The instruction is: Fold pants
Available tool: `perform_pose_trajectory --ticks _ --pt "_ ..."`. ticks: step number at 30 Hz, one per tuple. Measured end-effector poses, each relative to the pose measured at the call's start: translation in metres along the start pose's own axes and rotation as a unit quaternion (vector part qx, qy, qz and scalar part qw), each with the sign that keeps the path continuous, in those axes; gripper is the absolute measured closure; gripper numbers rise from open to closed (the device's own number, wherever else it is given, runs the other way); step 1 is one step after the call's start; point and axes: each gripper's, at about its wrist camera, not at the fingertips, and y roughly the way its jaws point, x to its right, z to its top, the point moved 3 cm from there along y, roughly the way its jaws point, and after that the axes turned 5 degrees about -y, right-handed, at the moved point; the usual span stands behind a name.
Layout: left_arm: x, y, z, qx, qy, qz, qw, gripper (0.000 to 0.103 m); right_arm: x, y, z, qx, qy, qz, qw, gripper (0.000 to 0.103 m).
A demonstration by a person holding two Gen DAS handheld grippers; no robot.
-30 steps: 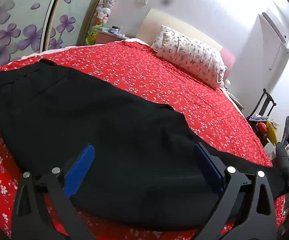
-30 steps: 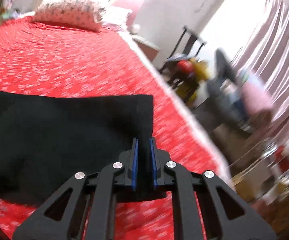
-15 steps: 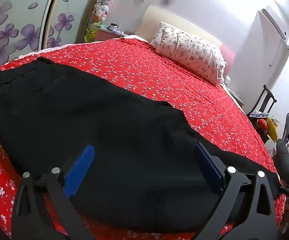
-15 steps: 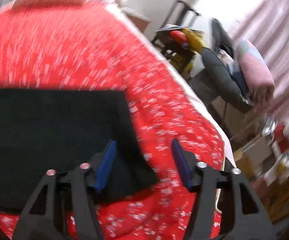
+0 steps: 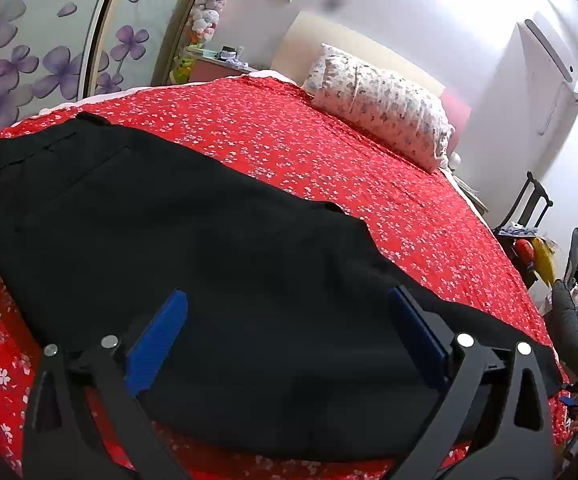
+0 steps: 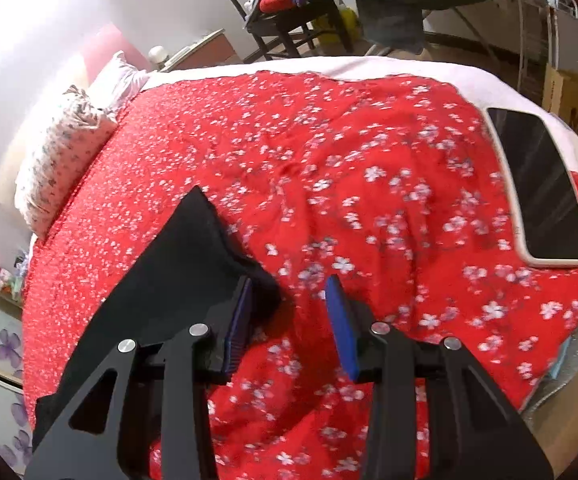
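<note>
Black pants (image 5: 193, 240) lie flat across a red floral bedspread (image 5: 329, 152), waistband at the far left, legs running to the right. My left gripper (image 5: 285, 312) is open wide and empty, hovering over the middle of the pants near their front edge. In the right wrist view the leg end of the pants (image 6: 185, 264) lies on the bedspread (image 6: 329, 184). My right gripper (image 6: 289, 300) is open and empty, with its left finger at the hem corner and its right finger over bare bedspread.
A phone (image 6: 541, 192) lies face up near the bed's corner at the right. A floral pillow (image 5: 381, 100) rests at the head of the bed. A chair with clutter (image 6: 301, 4) stands beside the bed. A floral wardrobe door (image 5: 49, 60) is at the left.
My right gripper opened and let go of the pants' leg end, then swung right towards the bed's corner. My left gripper stayed open and moved in slightly over the pants.
</note>
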Motion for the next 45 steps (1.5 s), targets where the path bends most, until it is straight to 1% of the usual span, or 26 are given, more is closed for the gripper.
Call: perform_pose_trajectory --ticks 2,4,5,6,7,10,11,12,13,14,15,18,21,22,23,24,25,26,28,30,32,35,38,40,43,45 --pt "-0.002 0.001 0.001 0.003 -0.001 0.008 1.0 0.002 -0.005 0.001 0.002 0.012 -0.014 -0.006 1.0 0.062" --pt "-0.007 0.002 0.004 0.015 -0.002 0.042 0.999 0.002 -0.015 -0.001 0.004 0.026 -0.04 -0.033 0.998 0.062" --pt "-0.011 0.004 0.006 0.018 -0.002 0.061 0.998 0.002 -0.02 -0.004 0.003 0.037 -0.058 -0.06 0.996 0.062" --pt "-0.019 0.008 0.007 0.014 -0.006 0.091 0.9958 0.002 -0.026 -0.009 0.001 0.052 -0.073 -0.071 0.993 0.062" --pt "-0.023 0.012 0.007 0.009 -0.01 0.103 0.9946 0.002 -0.034 -0.014 0.0 0.068 -0.087 -0.071 0.991 0.062" --pt "-0.029 0.017 0.008 -0.002 -0.004 0.113 0.9935 0.002 -0.08 -0.033 -0.013 0.106 -0.163 -0.016 0.981 0.062" --pt "-0.027 0.015 0.009 0.001 -0.002 0.111 0.9938 0.002 -0.107 -0.036 -0.023 0.1 -0.202 0.029 0.974 0.061" --pt "-0.026 0.012 0.01 0.006 -0.005 0.096 0.9953 0.002 -0.13 -0.037 -0.035 0.084 -0.236 0.07 0.966 0.052" --pt "-0.026 0.009 0.011 0.009 -0.016 0.07 0.9974 0.002 -0.163 -0.037 -0.056 0.05 -0.286 0.131 0.948 0.049" --pt "-0.027 0.006 0.011 0.011 -0.026 0.052 0.9982 0.002 -0.187 -0.037 -0.075 0.025 -0.327 0.168 0.93 0.049" --pt "-0.029 0.003 0.013 0.014 -0.04 0.034 0.9985 0.002 -0.214 -0.04 -0.099 0.006 -0.378 0.197 0.904 0.049" --pt "-0.032 0.001 0.014 0.012 -0.059 0.015 0.9981 0.002 -0.28 -0.048 -0.179 -0.04 -0.496 0.257 0.828 0.049" --pt "-0.035 0.002 0.015 0.008 -0.059 0.025 0.9979 0.002 -0.317 -0.044 -0.235 -0.075 -0.55 0.276 0.785 0.049" --pt "-0.039 0.002 0.014 0.006 -0.059 0.04 0.9974 0.002 -0.321 -0.041 -0.247 -0.088 -0.562 0.272 0.776 0.049" --pt "-0.042 0.002 0.014 0.006 -0.06 0.047 0.9971 0.002 -0.324 -0.029 -0.265 -0.129 -0.577 0.261 0.763 0.046" --pt "-0.047 0.002 0.015 0.005 -0.064 0.046 0.9969 0.002 -0.322 -0.022 -0.278 -0.145 -0.591 0.242 0.756 0.045" --pt "-0.05 0.002 0.016 0.004 -0.068 0.041 0.9968 0.002 -0.321 -0.026 -0.285 -0.121 -0.609 0.235 0.748 0.045" --pt "-0.052 0.002 0.018 0.005 -0.07 0.037 0.9968 0.002 -0.323 -0.027 -0.286 -0.123 -0.619 0.228 0.741 0.045" --pt "-0.052 0.0 0.017 0.008 -0.071 0.03 0.997 0.002 -0.327 -0.032 -0.28 -0.134 -0.615 0.223 0.744 0.046" --pt "-0.053 -0.004 0.018 0.015 -0.077 0.011 0.9968 0.002 -0.344 -0.046 -0.264 -0.099 -0.609 0.236 0.751 0.046" --pt "-0.055 -0.007 0.021 0.024 -0.09 -0.013 0.9956 0.002 -0.367 -0.056 -0.258 -0.059 -0.612 0.245 0.749 0.046" --pt "-0.058 -0.012 0.023 0.037 -0.103 -0.017 0.9938 0.002 -0.419 -0.055 -0.253 -0.029 -0.624 0.272 0.732 0.046" --pt "-0.057 -0.014 0.023 0.045 -0.105 -0.01 0.9934 0.002 -0.471 -0.031 -0.264 -0.04 -0.646 0.276 0.71 0.046" --pt "-0.054 -0.014 0.025 0.049 -0.095 -0.006 0.9943 0.002 -0.502 -0.014 -0.273 -0.049 -0.649 0.272 0.708 0.046" --pt "-0.047 -0.017 0.027 0.063 -0.063 0.002 0.996 0.002 -0.541 0.018 -0.279 -0.089 -0.62 0.28 0.728 0.047" --pt "-0.043 -0.019 0.027 0.071 -0.041 0.008 0.9966 0.002 -0.558 0.039 -0.284 -0.111 -0.594 0.28 0.746 0.047"
